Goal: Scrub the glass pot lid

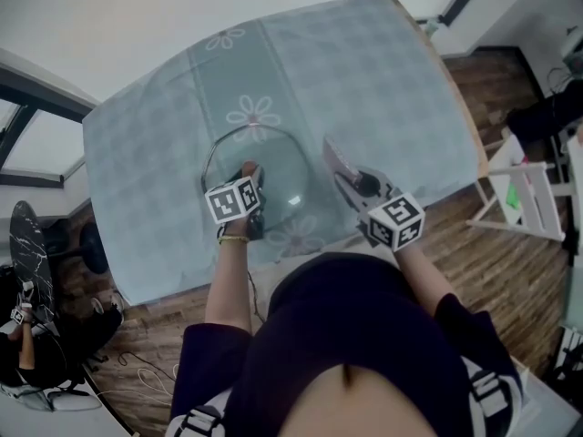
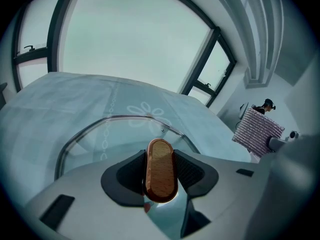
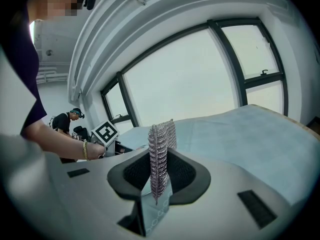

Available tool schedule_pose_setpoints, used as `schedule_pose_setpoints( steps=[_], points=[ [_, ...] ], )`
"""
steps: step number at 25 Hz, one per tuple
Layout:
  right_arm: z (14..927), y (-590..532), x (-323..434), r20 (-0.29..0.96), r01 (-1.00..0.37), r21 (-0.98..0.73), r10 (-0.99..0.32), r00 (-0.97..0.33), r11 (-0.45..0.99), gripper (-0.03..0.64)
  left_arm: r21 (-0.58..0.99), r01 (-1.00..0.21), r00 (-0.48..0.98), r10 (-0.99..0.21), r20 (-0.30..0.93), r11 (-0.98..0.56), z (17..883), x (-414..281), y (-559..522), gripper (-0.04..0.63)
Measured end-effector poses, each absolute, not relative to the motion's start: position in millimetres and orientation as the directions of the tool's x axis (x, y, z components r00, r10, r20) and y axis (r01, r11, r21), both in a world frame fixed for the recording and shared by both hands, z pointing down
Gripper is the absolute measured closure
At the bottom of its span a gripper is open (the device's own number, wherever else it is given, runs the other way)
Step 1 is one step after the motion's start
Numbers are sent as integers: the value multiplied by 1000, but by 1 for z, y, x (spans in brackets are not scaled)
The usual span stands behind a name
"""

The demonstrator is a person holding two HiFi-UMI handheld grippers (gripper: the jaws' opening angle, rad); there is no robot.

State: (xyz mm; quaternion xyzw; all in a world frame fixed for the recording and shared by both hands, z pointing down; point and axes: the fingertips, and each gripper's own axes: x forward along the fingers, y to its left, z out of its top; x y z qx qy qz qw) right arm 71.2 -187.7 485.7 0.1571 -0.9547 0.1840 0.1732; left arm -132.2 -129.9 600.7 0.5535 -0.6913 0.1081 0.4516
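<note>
Office/lab-type rm: big windows [image 2: 130, 39], wood floor [image 1: 469, 235], cables [image 1: 137, 362] on floor, table w/ floral cloth [image 1: 364, 71].

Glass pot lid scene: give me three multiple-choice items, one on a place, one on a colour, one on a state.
1. Relative to the glass lid, the mesh scrub cloth is:
A. lying on it
B. off to its right, clear of it
C. under it

2. The lid's handle is:
A. black
B. wood-brown
C. white

3. The left claw is:
A. open and empty
B. shut on the cloth
C. shut on the handle

Key:
1 B, the right claw holds the cloth beside the lid.
2 B, wood grain shows in the left gripper view.
3 C, both pads press the handle's sides.
</note>
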Motion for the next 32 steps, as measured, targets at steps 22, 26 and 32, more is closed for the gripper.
schedule_pose_setpoints(
  steps=[22,26,32],
  points=[
    [497,-205,78,403,-124,-303,9,-915,945,535,164,-798,-321,-639,699,580,581,-135,-96,310],
    [496,-201,73,411,-74,-295,57,-910,953,535,195,-783,-345,-673,654,591,559,-115,-87,325],
    [496,-199,69,412,-46,-294,83,-908,955,535,282,-717,-403,-710,578,637,527,-89,-73,523]
  ],
)
